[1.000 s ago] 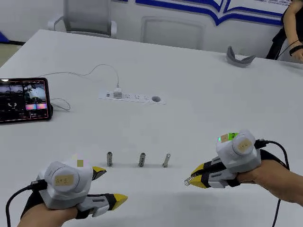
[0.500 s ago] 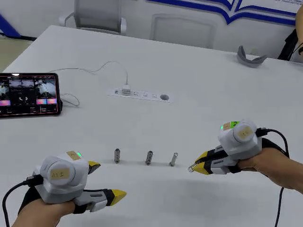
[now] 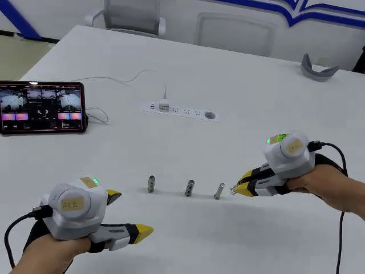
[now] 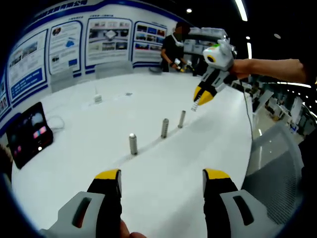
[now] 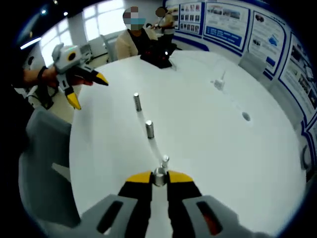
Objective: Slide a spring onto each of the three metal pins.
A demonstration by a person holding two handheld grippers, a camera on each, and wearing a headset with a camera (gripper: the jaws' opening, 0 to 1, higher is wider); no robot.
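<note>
**Loose spring held just beside the bare pin on a wide white table**

The white table (image 3: 274,125) is broad, matte and mostly bare. A white power strip (image 3: 181,111) lies flat near its middle, with a plug in it and a thin white cable (image 3: 122,79) trailing away. To the left of the power strip a tablet (image 3: 43,107) lies with its screen lit. Beyond the power strip, at the far edge, stand a grey chair (image 3: 132,17) and a paler chair (image 3: 239,34). Far off to the strip's right lies a curved grey band (image 3: 317,68), and the wall behind carries blue stripes.

On the near side of the power strip three metal pins stand upright in a row. The left pin (image 3: 151,183) and the middle pin (image 3: 190,188) each have a coil round them, and the right pin (image 3: 219,191) is bare.

The right gripper (image 3: 239,190), nearer than the power strip and to its right, has its jaws pinched almost together on a loose spring (image 3: 232,189). The spring's free end sits just beside the bare pin's top. The left gripper (image 3: 130,213), nearest of all and left of the power strip, has its jaws spread wide with nothing between them.

In the right gripper view people (image 5: 131,34) sit at the table's edge, near display boards (image 5: 233,22) on the wall.
</note>
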